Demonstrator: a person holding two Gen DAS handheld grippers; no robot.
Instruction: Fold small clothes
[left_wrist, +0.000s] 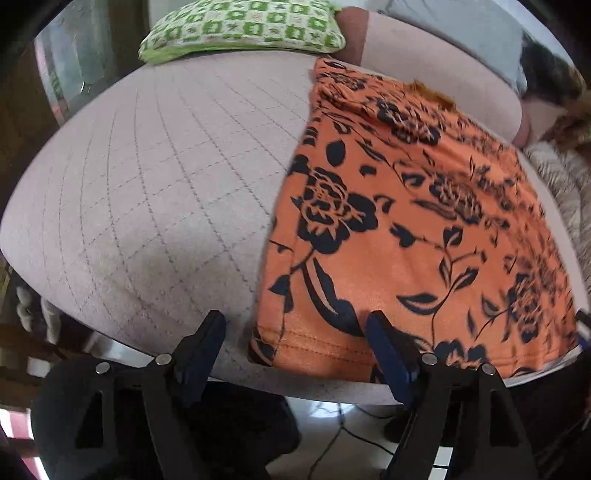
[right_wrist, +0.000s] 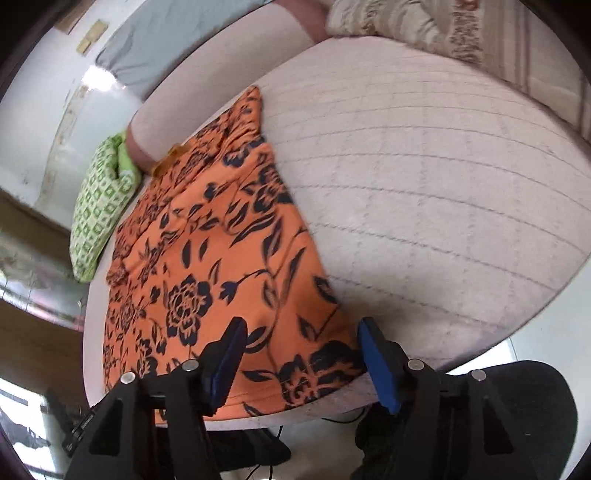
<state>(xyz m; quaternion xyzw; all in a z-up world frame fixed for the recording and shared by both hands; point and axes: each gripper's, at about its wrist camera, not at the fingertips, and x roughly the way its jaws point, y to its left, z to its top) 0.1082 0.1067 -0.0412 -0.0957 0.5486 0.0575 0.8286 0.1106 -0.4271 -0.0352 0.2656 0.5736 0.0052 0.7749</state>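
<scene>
An orange garment with a dark floral print (left_wrist: 417, 229) lies flat on a pale quilted cushion surface (left_wrist: 155, 192), its hem at the near edge. My left gripper (left_wrist: 295, 325) is open, its jaws straddling the garment's near left hem corner without holding it. In the right wrist view the same garment (right_wrist: 210, 251) lies stretched away to the left. My right gripper (right_wrist: 301, 332) is open over the garment's near right hem corner, with nothing clamped.
A green patterned pillow (left_wrist: 240, 29) lies at the far end of the cushion; it also shows in the right wrist view (right_wrist: 99, 206). A beige fringed throw (right_wrist: 443, 29) lies at the far right. A dark chair (right_wrist: 517, 406) and floor cables lie below the near edge.
</scene>
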